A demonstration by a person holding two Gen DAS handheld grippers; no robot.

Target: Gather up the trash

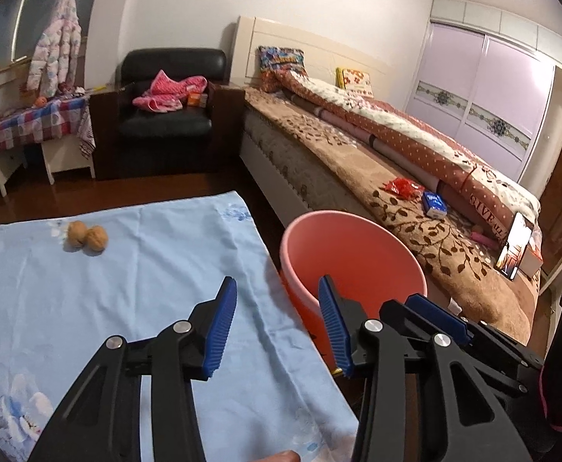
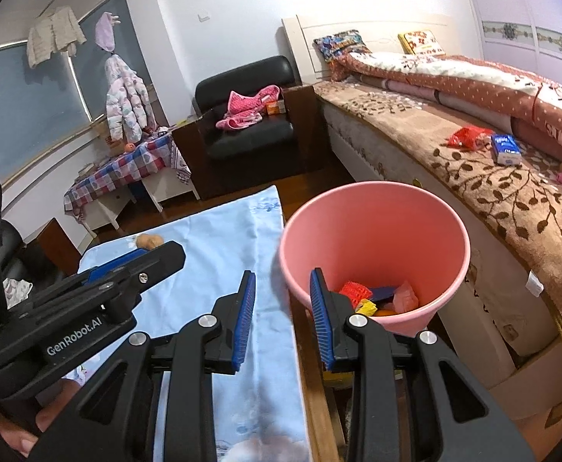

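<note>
Left wrist view: left gripper (image 1: 277,319) low in the middle, jaws apart, nothing between. Right gripper (image 1: 440,317) poking in at the lower right, by the near rim of the pink bin (image 1: 357,258). Two walnuts (image 1: 87,235) at the middle left, far end of the blue cloth (image 1: 127,308), touching each other. Probably the trash left to grab. Best to reach far over the cloth, come down with one nut between the blue pads, then squeeze gently. Round and hard, so likely to roll or pop out.

Right wrist view: right gripper (image 2: 282,315) low in the middle, jaws apart a little, holding nothing. Pink bin (image 2: 373,238) right of middle, with red, yellow and blue trash (image 2: 373,296) already at the bottom. Left gripper (image 2: 127,269) at the left, over the blue cloth (image 2: 223,238). Walnuts (image 2: 148,240) peeking out just past it. Better to let go only when right above the bin.
</note>
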